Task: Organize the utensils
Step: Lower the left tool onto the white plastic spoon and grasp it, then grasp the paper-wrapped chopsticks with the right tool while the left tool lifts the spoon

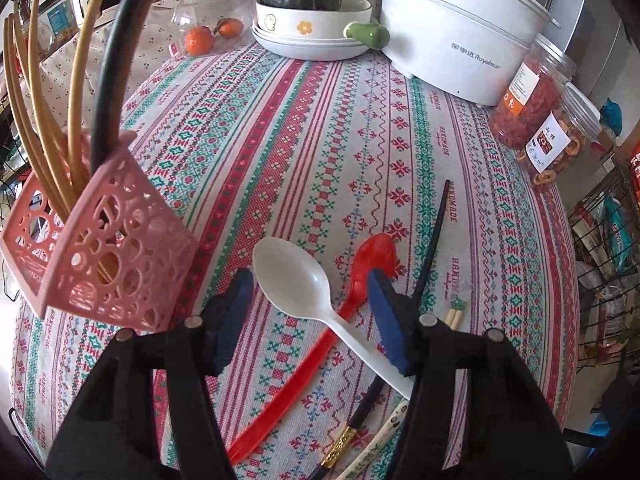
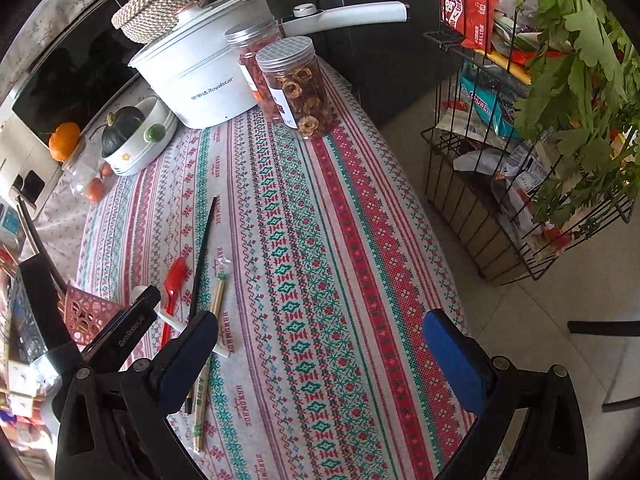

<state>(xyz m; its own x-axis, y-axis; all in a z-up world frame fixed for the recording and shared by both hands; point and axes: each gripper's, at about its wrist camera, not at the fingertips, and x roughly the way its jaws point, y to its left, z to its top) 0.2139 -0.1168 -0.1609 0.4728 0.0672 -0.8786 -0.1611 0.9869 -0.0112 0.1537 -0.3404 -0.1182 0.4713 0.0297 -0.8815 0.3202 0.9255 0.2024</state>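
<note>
Patterned cloth in red, green and white stripes covers the bench (image 1: 400, 128), with a white electric pot (image 1: 460, 32) and two clear snack jars (image 1: 544, 112) at its far right. At the near left stands a pink openwork holder (image 1: 100, 248) (wooden chopsticks and a dark utensil handle already stand upright in it). The left tongs (image 1: 310, 300) are spread wide just above a white plastic spoon (image 1: 296, 280), whose bowl lies between the blue pads; neither pad visibly touches it. Its handle crosses over a red spoon (image 1: 320, 344). To their right lie a black chopstick (image 1: 434, 232) and a wrapped pair of chopsticks (image 2: 206, 364). The right tongs (image 2: 320, 360) hang wide over the cloth, holding nothing.
</note>
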